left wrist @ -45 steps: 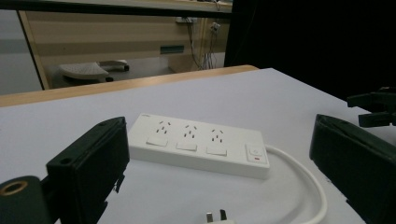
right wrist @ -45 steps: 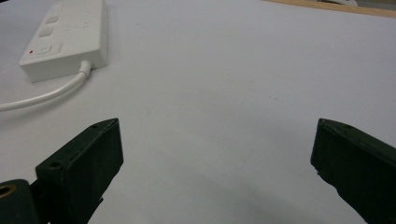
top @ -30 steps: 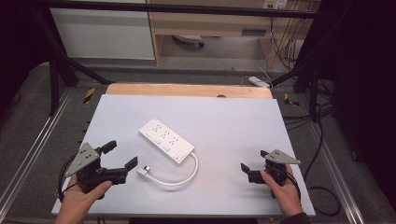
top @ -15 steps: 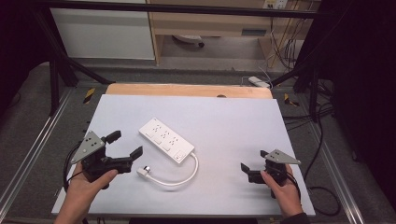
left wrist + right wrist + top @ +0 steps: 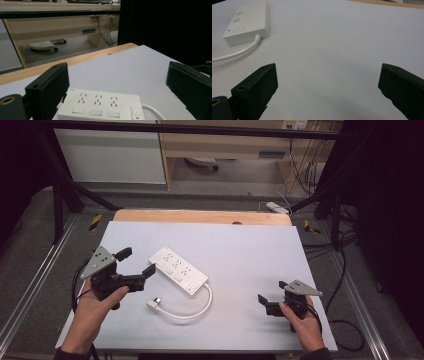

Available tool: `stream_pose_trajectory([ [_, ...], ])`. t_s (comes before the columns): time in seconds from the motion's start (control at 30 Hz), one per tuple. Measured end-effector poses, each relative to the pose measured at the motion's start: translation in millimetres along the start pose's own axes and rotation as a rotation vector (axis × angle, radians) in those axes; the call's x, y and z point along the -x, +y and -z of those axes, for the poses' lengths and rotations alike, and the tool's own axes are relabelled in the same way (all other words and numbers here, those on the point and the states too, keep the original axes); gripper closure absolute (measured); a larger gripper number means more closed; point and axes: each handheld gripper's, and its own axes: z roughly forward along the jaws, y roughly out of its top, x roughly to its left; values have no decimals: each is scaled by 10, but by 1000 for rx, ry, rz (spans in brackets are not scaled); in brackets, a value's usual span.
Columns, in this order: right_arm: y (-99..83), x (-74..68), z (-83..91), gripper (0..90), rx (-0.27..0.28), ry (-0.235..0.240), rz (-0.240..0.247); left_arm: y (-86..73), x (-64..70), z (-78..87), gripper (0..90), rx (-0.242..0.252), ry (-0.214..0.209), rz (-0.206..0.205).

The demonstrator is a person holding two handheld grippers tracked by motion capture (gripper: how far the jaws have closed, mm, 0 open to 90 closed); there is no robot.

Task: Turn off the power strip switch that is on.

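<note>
Approaching: left gripper (image 5: 136, 262), jaws spread wide, beside power strip (image 5: 178, 270) at its 9 o'clock. Strip ungrasped. Right gripper (image 5: 271, 295), likewise agape, idle at 4 o'clock.

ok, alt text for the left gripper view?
A white rectangular plastic power strip with three sockets and a row of switches lies on the pale table top, framed between the open black jaws of the left tool. A white cable leaves its right end.
</note>
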Motion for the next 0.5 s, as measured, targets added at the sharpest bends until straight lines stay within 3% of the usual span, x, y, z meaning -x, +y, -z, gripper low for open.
stream_pose_trajectory([
  [0.3,7,-3,15,30,5,-7,2,74,-78,-202,46,-9,28,-13],
  [0.4,11,-4,19,30,11,-5,-3,100,-116,-245,48,-1,56,-18],
  [0.5,13,-11,25,28,11,-4,0,112,-132,-253,50,5,50,-13],
])
